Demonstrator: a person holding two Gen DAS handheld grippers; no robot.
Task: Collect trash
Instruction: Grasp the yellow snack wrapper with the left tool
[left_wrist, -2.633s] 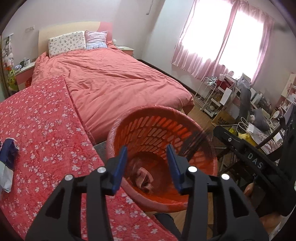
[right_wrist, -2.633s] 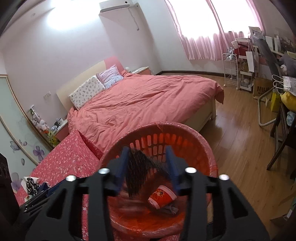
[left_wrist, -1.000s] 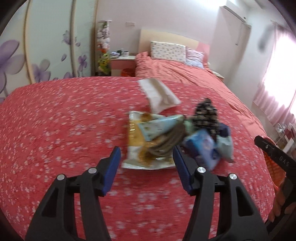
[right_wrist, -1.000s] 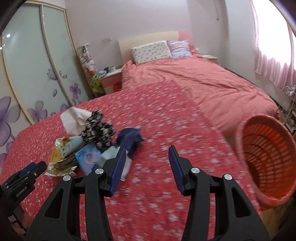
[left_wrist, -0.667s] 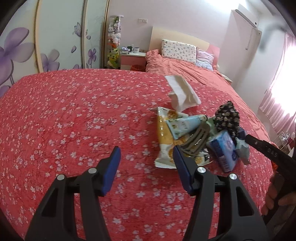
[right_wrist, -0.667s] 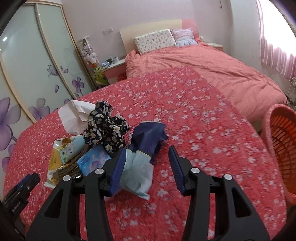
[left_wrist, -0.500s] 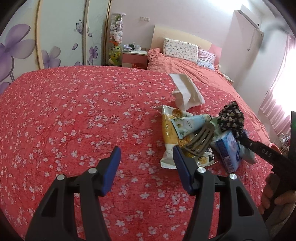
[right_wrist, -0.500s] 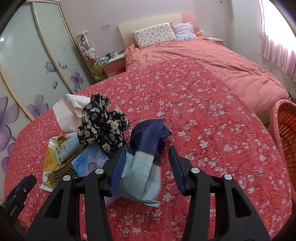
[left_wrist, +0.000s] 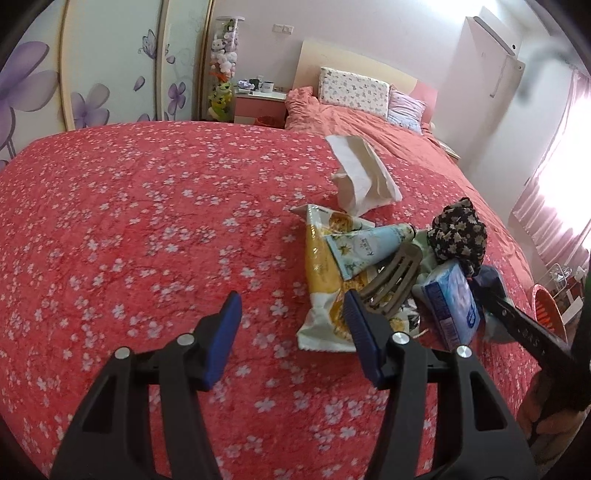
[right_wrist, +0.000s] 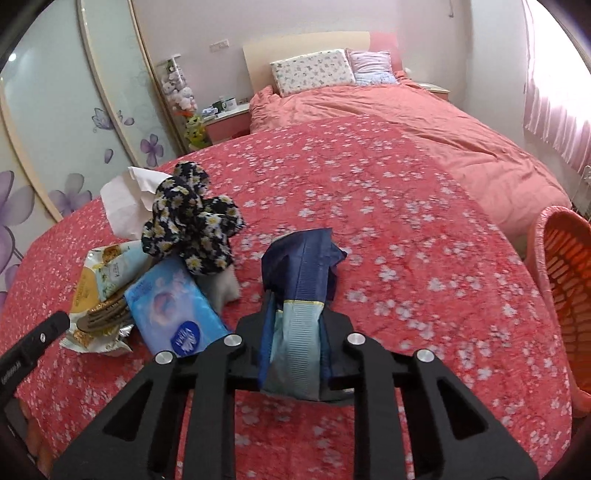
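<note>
Several pieces remain heaped on the red floral cloth (left_wrist: 147, 229); a crumpled navy-and-pale-blue wrapper (right_wrist: 295, 314) is being clamped by the closing right gripper (right_wrist: 295, 354), while nothing sits between the left gripper (left_wrist: 291, 332)'s half-spread, narrowing jaws, and the orange slatted basket (right_wrist: 565, 295) waits nearby.

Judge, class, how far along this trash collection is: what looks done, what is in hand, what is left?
Done: nothing can be confirmed; the orange basket's contents are hidden. In hand: the right gripper is closing on the blue wrapper. Left: snack bag, tube, tissue pack and white paper; the left gripper holds nothing.
</note>
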